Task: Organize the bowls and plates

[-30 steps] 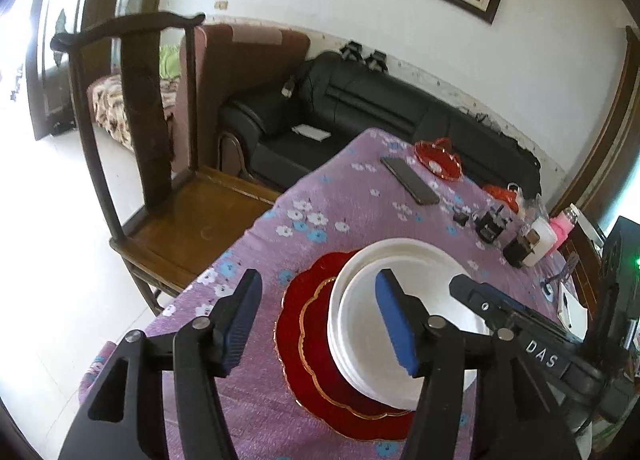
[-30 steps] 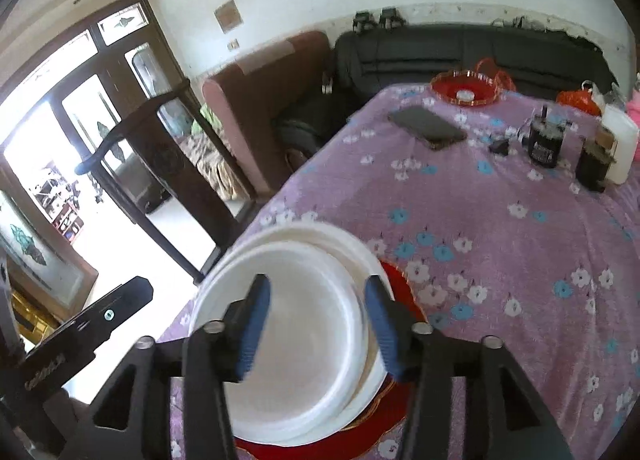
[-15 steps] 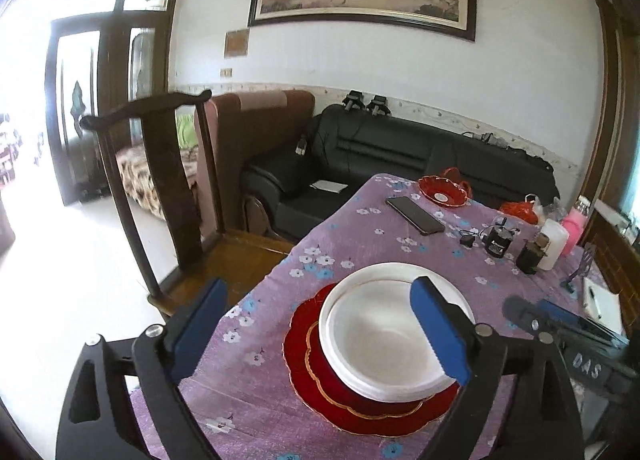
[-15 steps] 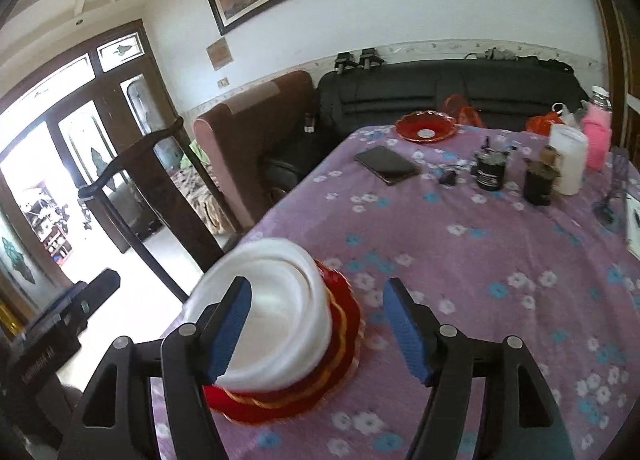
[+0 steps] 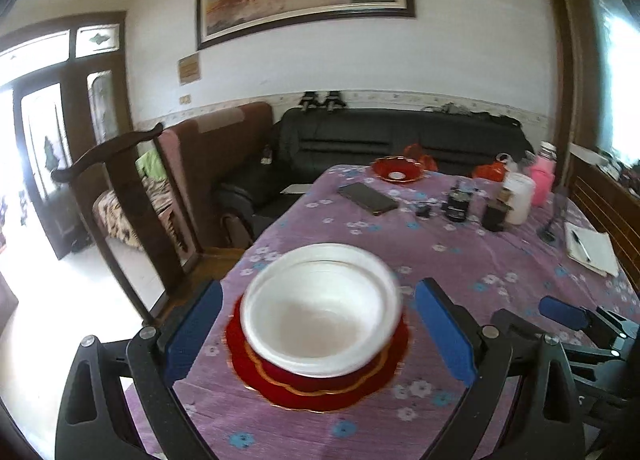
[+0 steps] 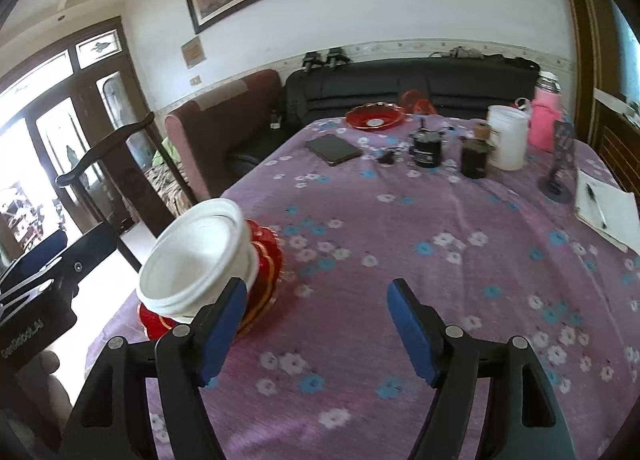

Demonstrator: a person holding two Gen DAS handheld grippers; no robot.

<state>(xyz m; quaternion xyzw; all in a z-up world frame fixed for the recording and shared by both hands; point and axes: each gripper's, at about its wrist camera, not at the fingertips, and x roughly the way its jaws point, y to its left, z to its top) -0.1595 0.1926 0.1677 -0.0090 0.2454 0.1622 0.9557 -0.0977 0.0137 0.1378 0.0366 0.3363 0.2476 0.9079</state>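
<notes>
Since 1.0 s ago both grippers backed away from the stack. Left wrist: left gripper (image 5: 318, 334) jaws wide apart, empty; white bowls (image 5: 320, 308) sit on red plates (image 5: 320, 390) near the table's edge. Right wrist: right gripper (image 6: 316, 326) spread, empty, beside the stack (image 6: 200, 256).

Your white bowls (image 5: 320, 308) sit nested and upright on the red, gold-rimmed plates (image 5: 316, 384), stacked near the table's corner.

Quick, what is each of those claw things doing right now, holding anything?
Left gripper: open, holding nothing; the white bowls sit between its fingers, untouched.
Right gripper: open, holding nothing, over the tablecloth.
</notes>
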